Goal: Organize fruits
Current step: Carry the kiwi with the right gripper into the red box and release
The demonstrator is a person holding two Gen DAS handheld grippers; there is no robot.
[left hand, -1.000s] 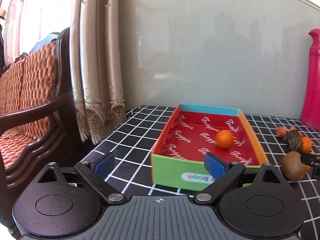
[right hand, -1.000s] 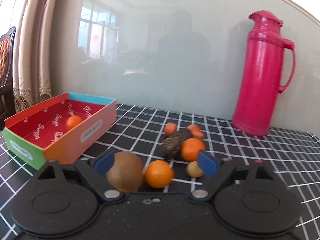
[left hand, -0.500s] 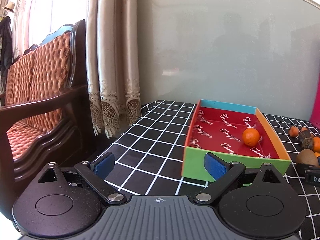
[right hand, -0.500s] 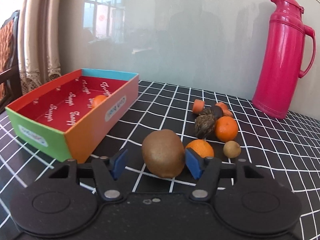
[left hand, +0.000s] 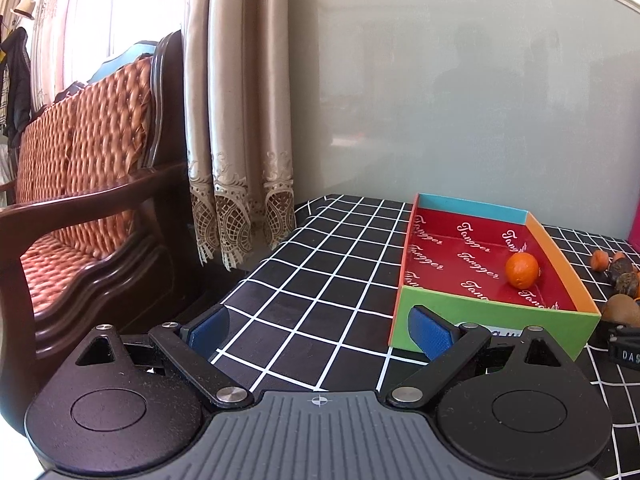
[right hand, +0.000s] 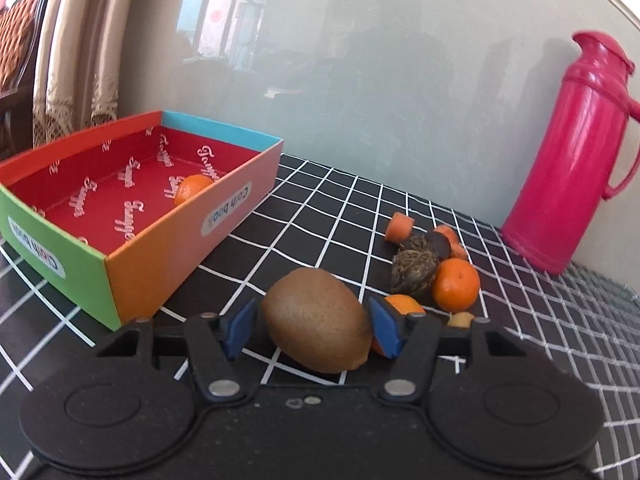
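Note:
A brown kiwi (right hand: 318, 318) lies between the blue pads of my right gripper (right hand: 311, 326). The jaws stand close on both sides of it, with a small gap showing at the left pad. The kiwi also shows in the left wrist view (left hand: 621, 309). A colourful box with a red inside (right hand: 152, 248) stands to the left and holds one orange (right hand: 192, 187); in the left wrist view the box (left hand: 484, 312) and orange (left hand: 521, 269) are ahead on the right. My left gripper (left hand: 320, 326) is open and empty over the checked tablecloth.
A pile of fruit lies right of the kiwi: an orange (right hand: 457, 284), a second orange (right hand: 404, 304), a dark spiky fruit (right hand: 413, 271), small orange pieces (right hand: 399, 227). A pink thermos (right hand: 568, 156) stands at the back right. A wooden sofa (left hand: 80, 200) and curtain (left hand: 240, 120) are left of the table.
My right gripper has moved up to the kiwi and narrowed its jaws around it. My left gripper has drifted left, so the box now sits further right in its view.

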